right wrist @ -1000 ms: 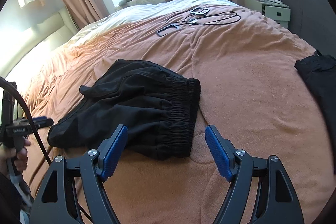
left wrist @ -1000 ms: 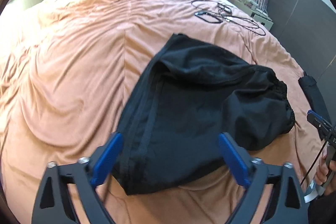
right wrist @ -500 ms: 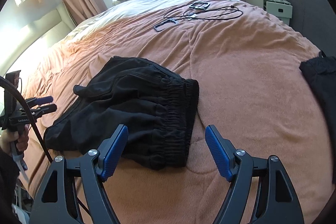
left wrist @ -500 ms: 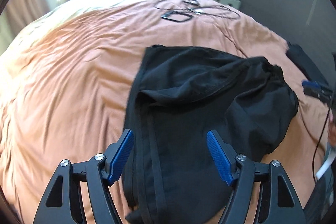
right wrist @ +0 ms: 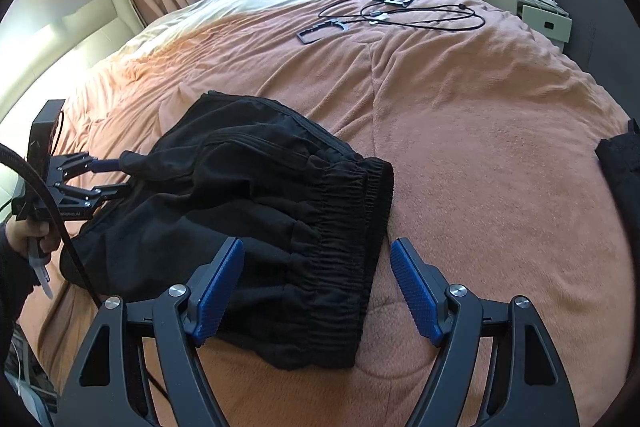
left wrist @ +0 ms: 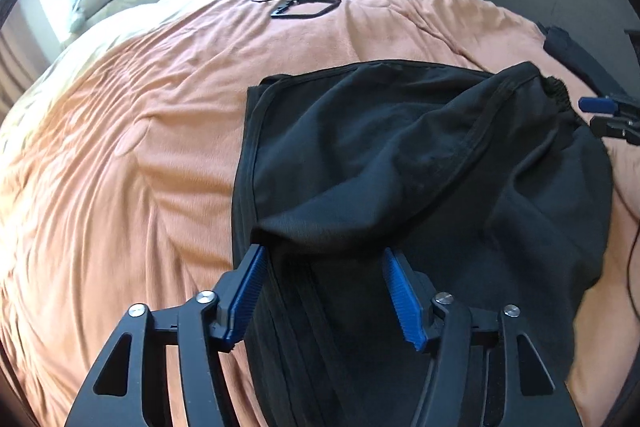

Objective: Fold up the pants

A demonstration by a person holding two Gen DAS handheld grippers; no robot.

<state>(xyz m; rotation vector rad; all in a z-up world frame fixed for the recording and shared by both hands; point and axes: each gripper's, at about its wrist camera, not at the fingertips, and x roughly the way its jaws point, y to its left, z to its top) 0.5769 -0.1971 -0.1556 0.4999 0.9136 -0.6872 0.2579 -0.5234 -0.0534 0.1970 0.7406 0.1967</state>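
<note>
Left wrist view showed the left claw [left wrist: 322,261] straddling a raised fold of the black pants [left wrist: 420,163] at their leg end, jaws closing with cloth between them but not yet pinched. Those pants lay crumpled on the bed [left wrist: 120,147], long axis running across from that fold to the waistband [right wrist: 344,227]. Over the waistband hung the right claw [right wrist: 316,259], also narrowing, gripping nothing. A second earlier, the left claw stood wider and farther back.

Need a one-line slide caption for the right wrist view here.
Right gripper, jaws closing, straddles the elastic waistband of black pants on an orange bedspread.
</note>
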